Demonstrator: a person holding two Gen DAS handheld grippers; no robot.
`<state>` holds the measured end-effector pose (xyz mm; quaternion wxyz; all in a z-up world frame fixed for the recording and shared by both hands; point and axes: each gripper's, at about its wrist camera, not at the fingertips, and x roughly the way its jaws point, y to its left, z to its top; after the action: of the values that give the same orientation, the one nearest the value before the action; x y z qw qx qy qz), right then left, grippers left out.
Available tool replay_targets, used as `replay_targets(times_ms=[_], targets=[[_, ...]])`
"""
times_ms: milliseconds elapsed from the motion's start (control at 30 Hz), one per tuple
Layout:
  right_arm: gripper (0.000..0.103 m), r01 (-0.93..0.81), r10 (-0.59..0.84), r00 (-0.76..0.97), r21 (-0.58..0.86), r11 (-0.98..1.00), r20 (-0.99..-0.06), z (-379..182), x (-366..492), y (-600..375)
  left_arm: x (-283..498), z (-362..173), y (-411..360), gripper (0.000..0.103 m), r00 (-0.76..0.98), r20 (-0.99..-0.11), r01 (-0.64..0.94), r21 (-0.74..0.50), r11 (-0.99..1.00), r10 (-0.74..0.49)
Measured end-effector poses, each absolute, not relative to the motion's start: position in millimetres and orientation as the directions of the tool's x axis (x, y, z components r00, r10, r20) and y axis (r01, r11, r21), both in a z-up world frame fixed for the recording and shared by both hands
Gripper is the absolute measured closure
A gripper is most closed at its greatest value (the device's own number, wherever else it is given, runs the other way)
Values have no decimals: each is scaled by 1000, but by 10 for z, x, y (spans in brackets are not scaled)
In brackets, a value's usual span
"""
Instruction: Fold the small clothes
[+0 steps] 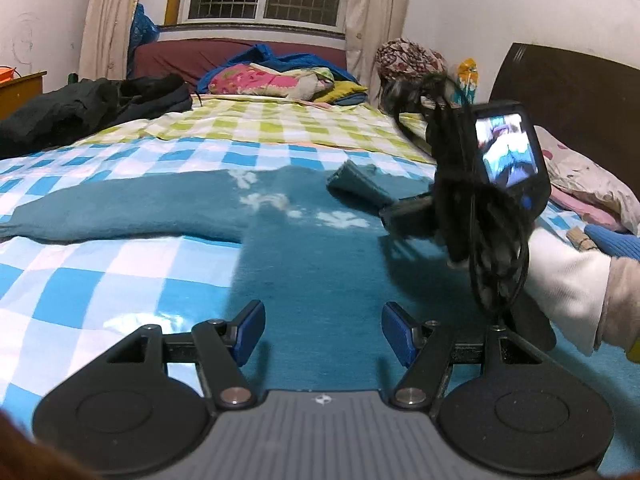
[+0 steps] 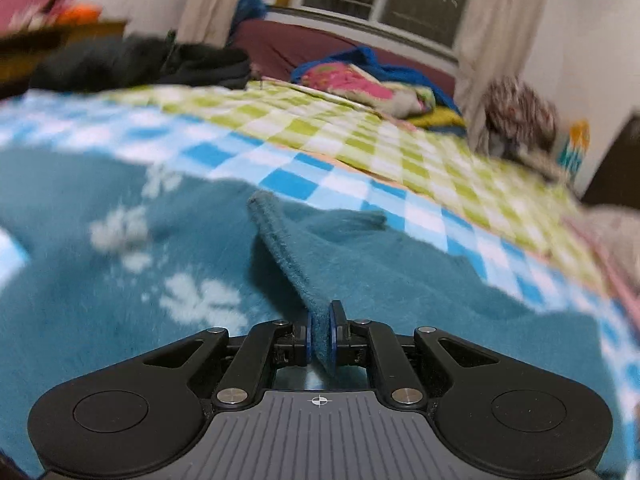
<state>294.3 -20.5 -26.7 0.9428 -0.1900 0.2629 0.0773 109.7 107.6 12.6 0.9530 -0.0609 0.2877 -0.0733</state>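
Tongs on the right (image 2: 320, 334) clamp the teal sweater's (image 1: 312, 264) sleeve; left tongs (image 1: 323, 332) hover apart, angled down.

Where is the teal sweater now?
The teal sweater lies flat on the blue checked sheet, ahead of the left tongs.

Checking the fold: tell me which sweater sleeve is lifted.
The fuzzy teal sweater's right-side sleeve, pinched in the right gripper; the other sleeve lies flat, outstretched on the checked sheet.
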Motion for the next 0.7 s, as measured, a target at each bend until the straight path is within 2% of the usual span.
replay_targets(times_ms=[333, 500, 700], targets=[[94, -241, 44, 881, -367, 899, -471, -272, 2920, -6, 1066, 118, 1243, 33, 825, -532, 98, -196, 976, -190], [93, -245, 46, 870, -350, 904, -491, -330, 2999, 62, 1064, 126, 1279, 33, 830, -528, 85, -194, 977, -178], [93, -256, 70, 879, -344, 903, -472, -305, 2887, 51, 1116, 147, 1430, 33, 842, -517, 46, -212, 976, -152]])
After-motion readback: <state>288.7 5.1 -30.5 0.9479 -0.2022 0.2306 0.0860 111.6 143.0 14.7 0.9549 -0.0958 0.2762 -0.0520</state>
